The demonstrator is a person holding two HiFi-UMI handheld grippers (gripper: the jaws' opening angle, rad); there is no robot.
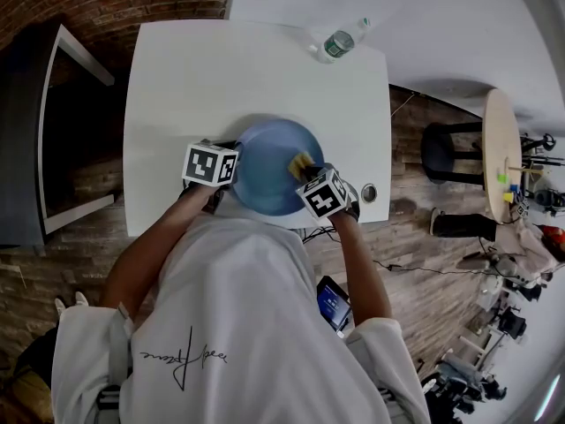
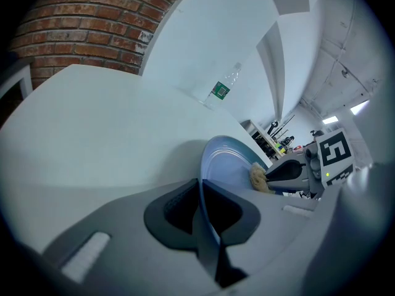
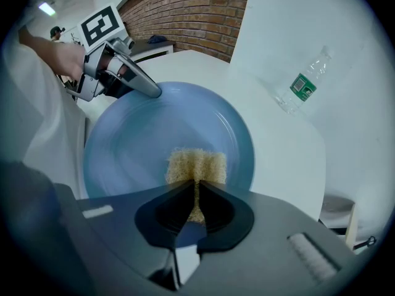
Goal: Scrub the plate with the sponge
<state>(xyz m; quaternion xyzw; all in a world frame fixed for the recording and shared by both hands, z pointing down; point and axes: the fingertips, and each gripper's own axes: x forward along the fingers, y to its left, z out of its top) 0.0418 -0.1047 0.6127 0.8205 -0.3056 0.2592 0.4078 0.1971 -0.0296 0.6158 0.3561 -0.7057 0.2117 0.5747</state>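
Right gripper view | my right gripper point(image 3: 196, 189) pinches yellow foam sponge point(image 3: 196, 164) | left gripper point(image 2: 199, 191) clamps round blue plate point(image 2: 229, 165), white table's point(image 1: 177, 104) near edge.

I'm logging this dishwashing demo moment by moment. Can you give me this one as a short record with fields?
Surface: white table
Dish: blue plate, near the table's front edge, by the person
Left hand: left gripper shut on the plate's rim
Right hand: right gripper shut on yellow sponge, which lies against the plate's inner face
Also present: water bottle with a green label, at the table's far edge
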